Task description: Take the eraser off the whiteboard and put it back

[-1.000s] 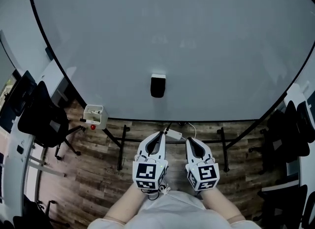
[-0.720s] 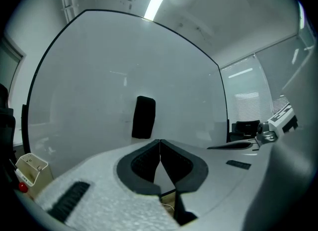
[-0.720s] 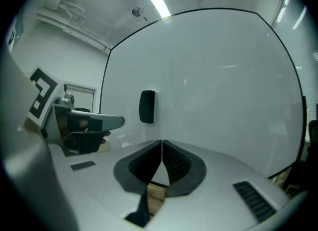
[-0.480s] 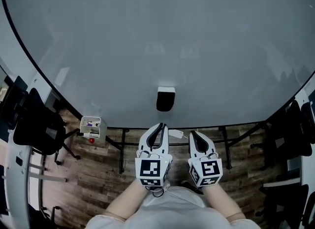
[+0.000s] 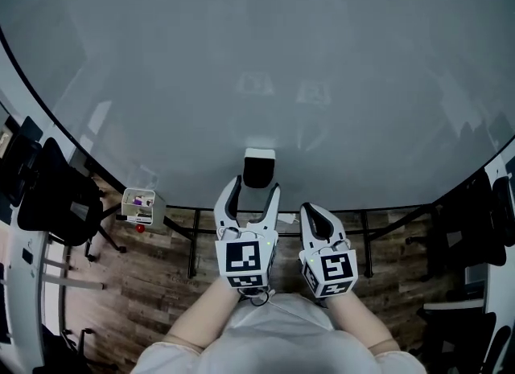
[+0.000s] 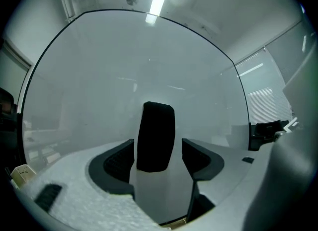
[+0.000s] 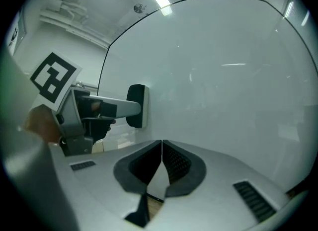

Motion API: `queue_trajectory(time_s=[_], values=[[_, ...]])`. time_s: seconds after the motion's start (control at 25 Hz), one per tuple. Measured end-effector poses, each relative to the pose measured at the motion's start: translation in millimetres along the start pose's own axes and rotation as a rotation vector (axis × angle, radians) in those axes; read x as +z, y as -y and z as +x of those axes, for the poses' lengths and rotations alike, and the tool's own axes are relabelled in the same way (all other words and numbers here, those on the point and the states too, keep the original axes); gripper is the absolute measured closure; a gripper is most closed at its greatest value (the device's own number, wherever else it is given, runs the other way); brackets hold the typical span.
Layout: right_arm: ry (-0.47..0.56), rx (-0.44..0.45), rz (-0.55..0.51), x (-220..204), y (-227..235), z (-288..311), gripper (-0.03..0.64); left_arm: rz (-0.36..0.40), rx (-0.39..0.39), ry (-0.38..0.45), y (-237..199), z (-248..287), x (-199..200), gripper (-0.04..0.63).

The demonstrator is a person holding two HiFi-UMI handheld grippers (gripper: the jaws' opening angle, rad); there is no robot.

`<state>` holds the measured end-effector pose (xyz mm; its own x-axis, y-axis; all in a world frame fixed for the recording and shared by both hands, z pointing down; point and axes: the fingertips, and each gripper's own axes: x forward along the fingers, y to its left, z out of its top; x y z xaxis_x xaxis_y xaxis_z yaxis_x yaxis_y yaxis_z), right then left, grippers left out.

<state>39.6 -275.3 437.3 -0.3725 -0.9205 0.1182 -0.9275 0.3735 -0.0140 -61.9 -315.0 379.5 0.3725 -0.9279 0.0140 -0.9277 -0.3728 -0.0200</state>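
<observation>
The eraser (image 5: 259,169), black with a white part, sticks to the large whiteboard (image 5: 257,59) near its lower edge. My left gripper (image 5: 255,189) points level at it. Its jaws are opening, and the fingertips stand on either side of the eraser's lower end without pressing on it. In the left gripper view the eraser (image 6: 156,135) fills the gap between the dark pads (image 6: 118,163) of the left gripper (image 6: 158,161). My right gripper (image 5: 311,213) hangs beside it to the right, shut and empty. From the right gripper (image 7: 161,168) I see the left gripper (image 7: 99,108) reaching the eraser (image 7: 136,106).
A small white box (image 5: 137,203) holding markers hangs at the board's lower left. Black chairs (image 5: 48,195) stand at the left and more chairs (image 5: 491,219) at the right. The board's stand legs (image 5: 193,244) rest on the wood floor below.
Both grippers have moved forward toward the board. The left gripper's jaws, shut in the earlier frames, have spread wide and now flank the eraser. The right gripper stays shut.
</observation>
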Motion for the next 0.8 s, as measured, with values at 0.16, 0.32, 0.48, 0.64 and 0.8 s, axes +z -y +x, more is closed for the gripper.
queue_trajectory(time_s=[0.16, 0.32, 0.48, 0.64, 0.8], values=[[0.005, 0.008, -0.013, 4.5, 9.7, 3.9, 0.589, -0.011, 0.031, 0.000, -0.5, 13.8, -0.5, 0.305], [-0.005, 0.024, 0.004, 1.8, 14.0, 9.0, 0.589, -0.023, 0.080, 0.004, -6.7, 19.9, 7.3, 0.305], [-0.013, 0.037, 0.003, 0.8, 17.7, 12.1, 0.589, -0.003, 0.101, 0.021, -8.9, 27.1, 12.2, 0.307], [-0.014, 0.036, 0.003, -0.6, 22.1, 13.4, 0.589, 0.021, 0.113, 0.035, -8.6, 28.4, 13.6, 0.307], [-0.014, 0.032, 0.004, -1.3, 25.4, 13.8, 0.589, 0.079, 0.122, 0.038, -6.8, 28.1, 15.8, 0.321]])
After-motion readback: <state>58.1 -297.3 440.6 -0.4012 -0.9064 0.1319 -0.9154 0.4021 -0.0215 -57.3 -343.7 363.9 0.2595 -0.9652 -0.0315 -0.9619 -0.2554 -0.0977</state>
